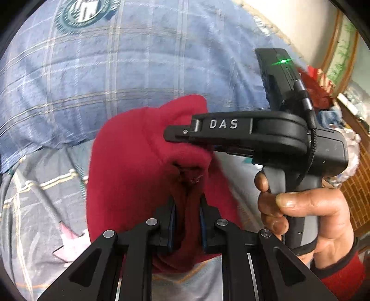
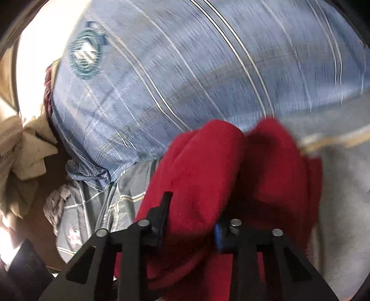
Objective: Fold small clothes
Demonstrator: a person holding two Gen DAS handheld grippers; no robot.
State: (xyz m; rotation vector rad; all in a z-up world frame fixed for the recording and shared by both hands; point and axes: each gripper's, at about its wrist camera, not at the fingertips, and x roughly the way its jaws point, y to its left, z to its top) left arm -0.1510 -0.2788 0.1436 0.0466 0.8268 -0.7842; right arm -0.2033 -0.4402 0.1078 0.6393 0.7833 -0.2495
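Observation:
A small dark red fleece garment (image 1: pixel 129 166) hangs bunched between both grippers, above a grey patterned bedsheet (image 1: pixel 34 208). My left gripper (image 1: pixel 186 220) is shut on a fold of it. My right gripper (image 1: pixel 178 135) comes in from the right, held by a hand (image 1: pixel 307 208), and its fingers pinch the garment's upper part. In the right wrist view the red garment (image 2: pixel 208 173) fills the space between the right gripper's (image 2: pixel 190 222) fingers and hides their tips. The view is motion-blurred.
A big blue plaid pillow (image 1: pixel 115 64) with a round green emblem (image 1: pixel 85 11) lies behind the garment. It also shows in the right wrist view (image 2: pixel 185 69). Beige cloth (image 2: pixel 25 148) lies at the left. Clutter and a brick wall (image 1: pixel 356 189) stand at the right.

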